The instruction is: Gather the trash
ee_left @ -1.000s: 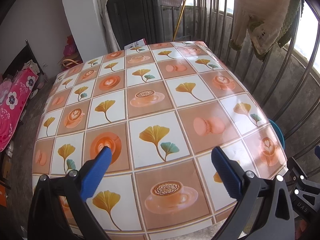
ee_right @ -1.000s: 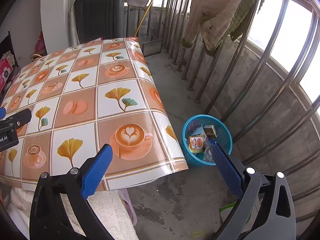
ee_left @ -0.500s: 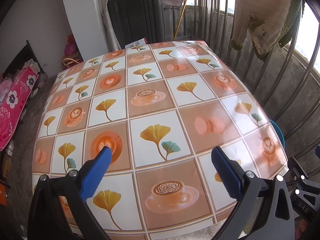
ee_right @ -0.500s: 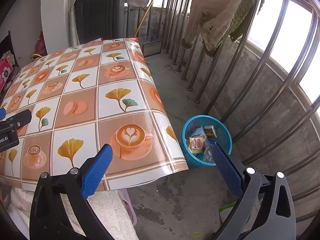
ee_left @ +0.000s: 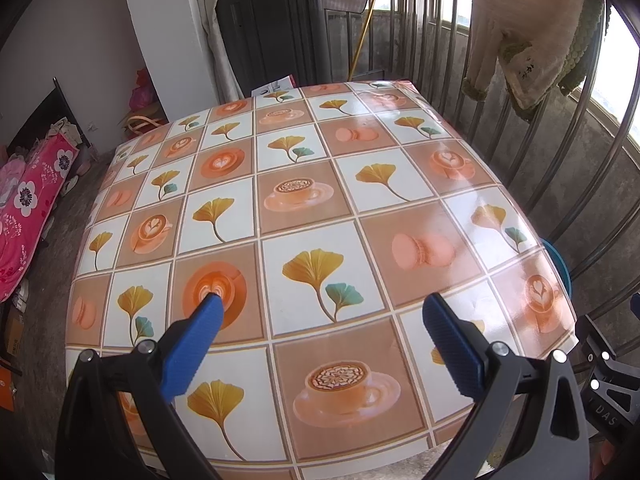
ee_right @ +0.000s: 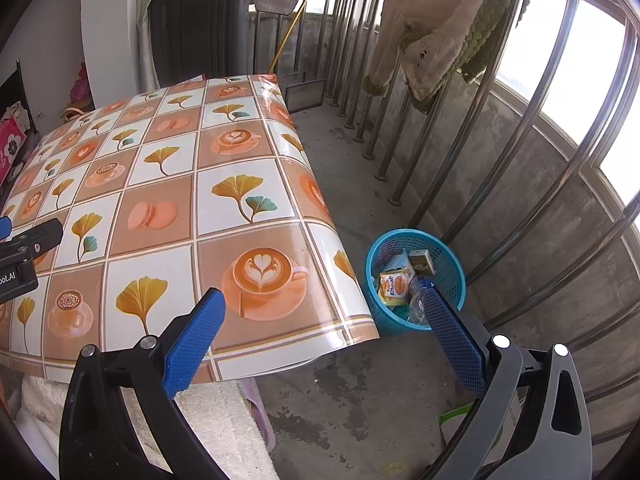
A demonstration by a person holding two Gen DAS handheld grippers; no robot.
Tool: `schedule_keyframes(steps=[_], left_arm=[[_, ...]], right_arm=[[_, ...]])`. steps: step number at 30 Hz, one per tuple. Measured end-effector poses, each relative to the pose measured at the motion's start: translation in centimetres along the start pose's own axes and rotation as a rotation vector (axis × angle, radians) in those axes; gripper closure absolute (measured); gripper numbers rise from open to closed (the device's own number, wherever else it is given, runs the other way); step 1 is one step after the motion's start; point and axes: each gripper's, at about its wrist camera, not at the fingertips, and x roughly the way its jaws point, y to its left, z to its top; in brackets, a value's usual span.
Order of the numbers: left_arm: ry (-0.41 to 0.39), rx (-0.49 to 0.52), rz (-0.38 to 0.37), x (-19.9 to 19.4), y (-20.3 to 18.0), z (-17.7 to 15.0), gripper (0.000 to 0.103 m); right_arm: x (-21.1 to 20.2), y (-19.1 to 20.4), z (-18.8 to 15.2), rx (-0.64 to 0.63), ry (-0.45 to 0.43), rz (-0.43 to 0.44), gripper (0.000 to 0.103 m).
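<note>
Barred balcony, patterned tablecloth (ee_left: 320,208) bare of litter, blue basket (ee_right: 448,256) already holding wrappers (ee_right: 396,284); left gripper (ee_left: 320,308) and right gripper (ee_right: 324,300) spread wide, empty, apparently finished.

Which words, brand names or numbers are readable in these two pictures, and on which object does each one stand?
"DAS": on the right gripper's black body, at the edge of the left wrist view.
"oot.AI", cut off at the picture edge: on the left gripper's body.
"Ehao", uncertain: on the yellow snack packet in the blue basket.
Small carton in the basket: print too small.
Cream garment: dark marks, unreadable.
</note>
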Motion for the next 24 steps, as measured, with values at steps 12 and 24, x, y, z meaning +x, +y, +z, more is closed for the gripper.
schedule_keyframes(steps=[12, 24], left_arm=[[0.000, -0.007, 0.009, -0.20, 0.51, 0.10, 0.005], [0.000, -0.004, 0.008, -0.17, 0.60, 0.06, 0.005]], right_arm=[[0.08, 0.00, -0.01, 0.002, 0.002, 0.000, 0.007], [0.02, 0.05, 0.00, 0.002, 0.001, 0.000, 0.007]])
